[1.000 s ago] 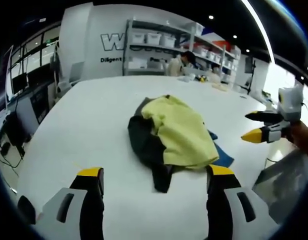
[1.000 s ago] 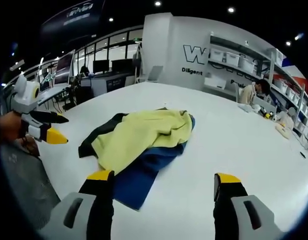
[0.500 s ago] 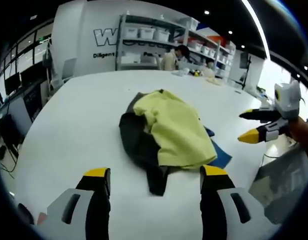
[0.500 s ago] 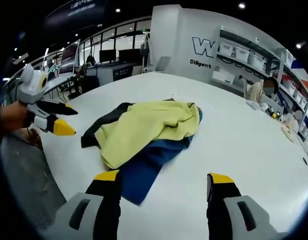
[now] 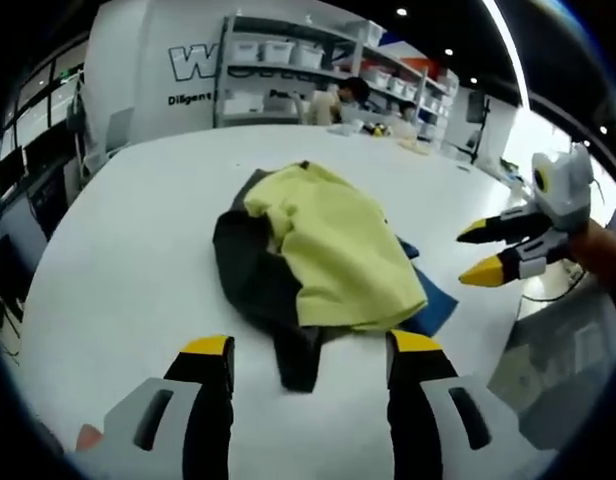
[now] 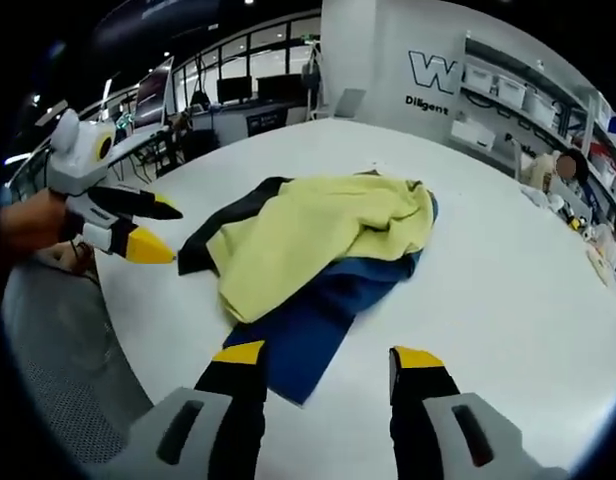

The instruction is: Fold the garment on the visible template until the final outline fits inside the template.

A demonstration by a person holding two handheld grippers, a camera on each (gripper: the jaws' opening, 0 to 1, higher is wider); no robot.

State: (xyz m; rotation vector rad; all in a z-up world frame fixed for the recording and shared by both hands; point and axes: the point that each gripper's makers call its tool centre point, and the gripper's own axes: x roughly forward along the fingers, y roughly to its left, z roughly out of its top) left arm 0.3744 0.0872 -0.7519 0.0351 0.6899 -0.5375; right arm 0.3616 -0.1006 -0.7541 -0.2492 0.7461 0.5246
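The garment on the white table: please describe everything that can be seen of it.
The garment is a crumpled heap of soft cloth in three colours: a pale yellow panel lies on top, a black part sticks out on one side and a blue part on the other. It is bunched, not folded flat. It rests on the white table. Neither the left gripper nor the right gripper touches it; both hover near its edge with jaws apart. No template outline can be made out.

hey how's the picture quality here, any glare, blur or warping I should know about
Left gripper view: fisheye bends the shelves; bright glare at upper right; garment fairly sharp. Right gripper view: table edge curves; ceiling lights reflect softly; the left gripper is slightly soft.
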